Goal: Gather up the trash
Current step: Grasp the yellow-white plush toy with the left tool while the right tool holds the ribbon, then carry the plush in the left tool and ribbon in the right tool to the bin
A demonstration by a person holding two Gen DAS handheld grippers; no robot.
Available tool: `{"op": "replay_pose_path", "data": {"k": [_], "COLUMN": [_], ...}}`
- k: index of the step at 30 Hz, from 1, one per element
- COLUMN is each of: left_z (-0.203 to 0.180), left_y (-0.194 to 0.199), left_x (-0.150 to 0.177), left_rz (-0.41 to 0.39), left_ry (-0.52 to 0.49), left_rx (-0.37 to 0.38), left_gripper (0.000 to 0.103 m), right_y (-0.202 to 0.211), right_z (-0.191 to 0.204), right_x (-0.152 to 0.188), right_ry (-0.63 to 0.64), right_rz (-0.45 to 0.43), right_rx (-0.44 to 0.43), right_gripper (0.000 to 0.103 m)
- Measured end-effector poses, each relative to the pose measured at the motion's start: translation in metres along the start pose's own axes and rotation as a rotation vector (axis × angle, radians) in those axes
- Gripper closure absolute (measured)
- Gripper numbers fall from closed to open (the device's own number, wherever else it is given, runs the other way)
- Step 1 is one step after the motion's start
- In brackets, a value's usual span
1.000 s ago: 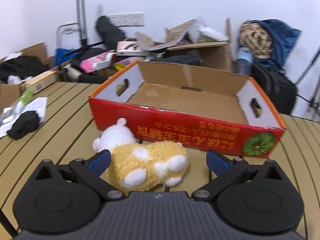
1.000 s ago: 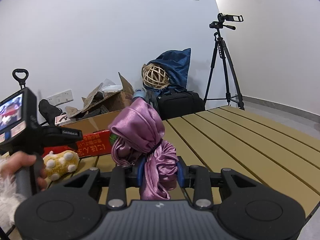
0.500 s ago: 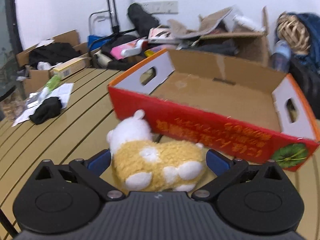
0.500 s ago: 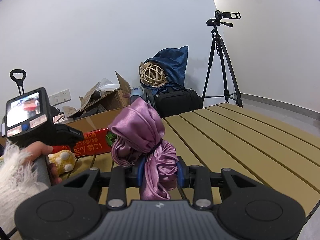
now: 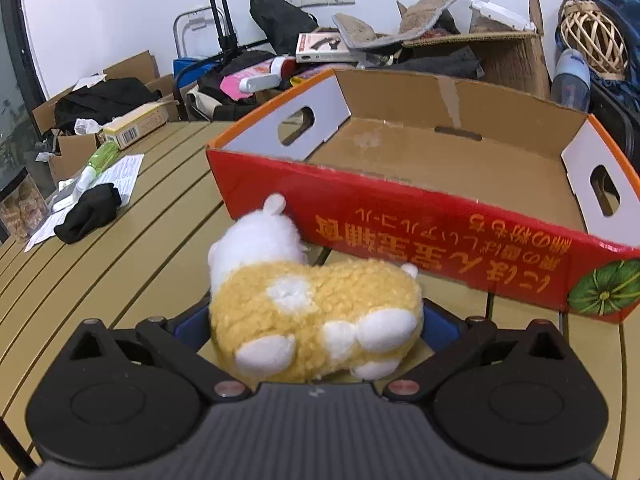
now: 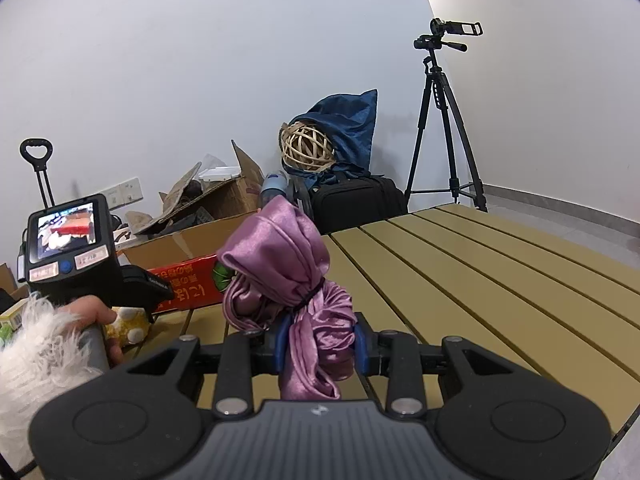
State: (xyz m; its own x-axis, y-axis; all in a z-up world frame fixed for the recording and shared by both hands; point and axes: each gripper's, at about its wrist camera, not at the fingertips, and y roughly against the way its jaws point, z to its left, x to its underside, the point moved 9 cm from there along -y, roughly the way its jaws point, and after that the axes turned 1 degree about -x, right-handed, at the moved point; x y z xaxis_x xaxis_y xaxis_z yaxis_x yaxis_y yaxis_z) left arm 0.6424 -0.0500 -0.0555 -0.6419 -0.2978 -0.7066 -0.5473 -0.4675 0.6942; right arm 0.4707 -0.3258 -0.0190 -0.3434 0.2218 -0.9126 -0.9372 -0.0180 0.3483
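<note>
Right wrist: claw [image 6: 319, 346] pinches purple cloth [image 6: 292, 280]

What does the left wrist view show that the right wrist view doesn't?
Only the left wrist view: the left claw open around the plush toy, the bare inside of the red box, and a black cloth on papers. Only the right wrist view: the right claw shut on the purple satin bundle, a tripod with a camera, and the hand holding the left claw's handle. Both share the plush toy, the red box, the slatted table and the wicker ball.
</note>
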Motion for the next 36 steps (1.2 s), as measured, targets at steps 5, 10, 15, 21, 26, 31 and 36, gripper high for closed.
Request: {"op": "replay_pose_path", "data": {"k": [5, 10, 15, 21, 26, 31, 36], "left_z": [0.003, 0.012, 0.029, 0.051, 0.070, 0.088, 0.107], "left_y": [0.005, 0.009, 0.021, 0.046, 0.068, 0.089, 0.118], "left_x": [0.004, 0.005, 0.001, -0.005, -0.003, 0.005, 0.017], "left_rz": [-0.031, -0.055, -0.106, -0.169, -0.199, -0.214, -0.244], "left_ry": [-0.041, -0.063, -0.075, -0.084, -0.084, -0.080, -0.080], "left_rx": [0.020, 0.048, 0.056, 0.065, 0.082, 0.098, 0.118], "left_gripper": [0.006, 0.008, 0.008, 0.008, 0.008, 0.008, 0.008], "right_y": [0.000, 0.000, 0.002, 0.006, 0.010, 0.017, 0.029], "right_z": [-0.002, -0.003, -0.001, -0.002, 0.001, 0.008, 0.016], "right_x": [0.001, 0.000, -0.001, 0.000, -0.001, -0.001, -0.001], "right_ry": [0.001, -0.007, -0.005, -0.005, -0.005, 0.004, 0.019], "right_rz": [0.001, 0.000, -0.005, -0.005, -0.005, -0.005, -0.015], "right_rx": [0.004, 0.004, -0.002, -0.017, -0.040, -0.069, -0.105], "right_gripper": [0.072, 0.072, 0.072, 0.072, 0.072, 0.072, 0.072]}}
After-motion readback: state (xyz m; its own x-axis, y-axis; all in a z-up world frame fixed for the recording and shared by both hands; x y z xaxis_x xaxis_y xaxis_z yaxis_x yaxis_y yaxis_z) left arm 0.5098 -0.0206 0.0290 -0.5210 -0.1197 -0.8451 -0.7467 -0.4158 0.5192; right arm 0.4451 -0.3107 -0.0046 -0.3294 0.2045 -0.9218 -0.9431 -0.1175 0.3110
